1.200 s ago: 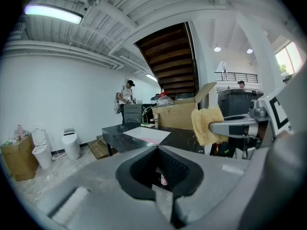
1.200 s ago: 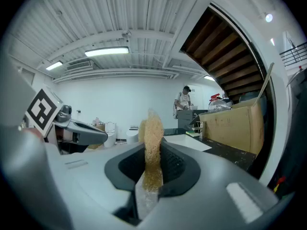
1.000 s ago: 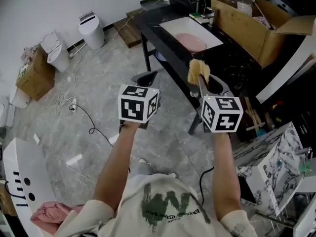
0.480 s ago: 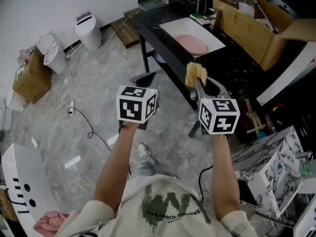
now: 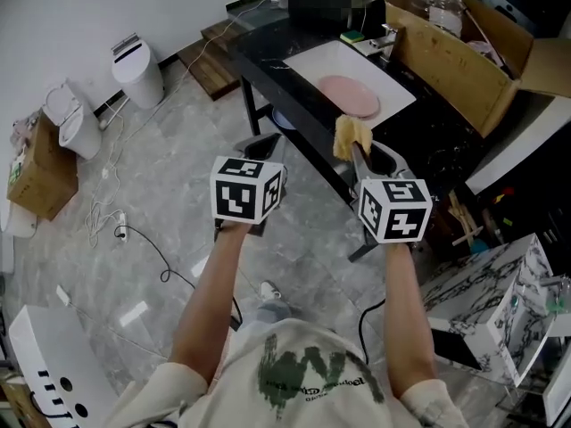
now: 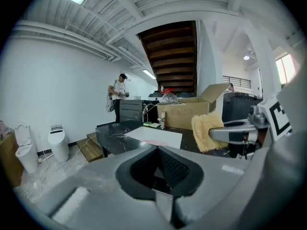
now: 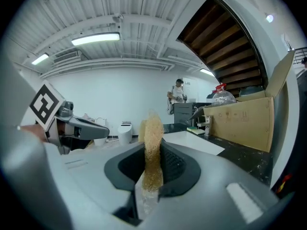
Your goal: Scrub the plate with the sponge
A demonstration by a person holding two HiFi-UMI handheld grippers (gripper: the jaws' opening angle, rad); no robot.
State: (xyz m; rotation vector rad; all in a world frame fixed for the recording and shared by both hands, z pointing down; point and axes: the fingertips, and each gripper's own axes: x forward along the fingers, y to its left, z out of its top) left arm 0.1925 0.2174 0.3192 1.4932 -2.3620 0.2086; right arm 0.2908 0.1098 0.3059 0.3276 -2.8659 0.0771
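A pink plate (image 5: 350, 95) lies on a white mat (image 5: 321, 63) on the black table (image 5: 268, 38) ahead. My right gripper (image 5: 355, 146) is shut on a yellow sponge (image 5: 351, 135), held upright in the air short of the table edge; in the right gripper view the sponge (image 7: 152, 145) stands between the jaws. My left gripper (image 5: 263, 141) hovers beside it over the floor, shut with nothing in it. The left gripper view shows the sponge (image 6: 206, 131) at right and a sliver of the plate (image 6: 156, 142) over its closed jaws.
An open cardboard box (image 5: 464, 47) with a bottle sits at the table's right end. White bins (image 5: 132, 57) and a cable (image 5: 134, 230) are on the floor at left. A marble-patterned box (image 5: 500, 292) stands at right. A person (image 6: 118, 93) stands far behind the table.
The table and plate have drawn nearer and lower in the head view as the person steps forward. Both grippers keep their pose, the sponge still held.
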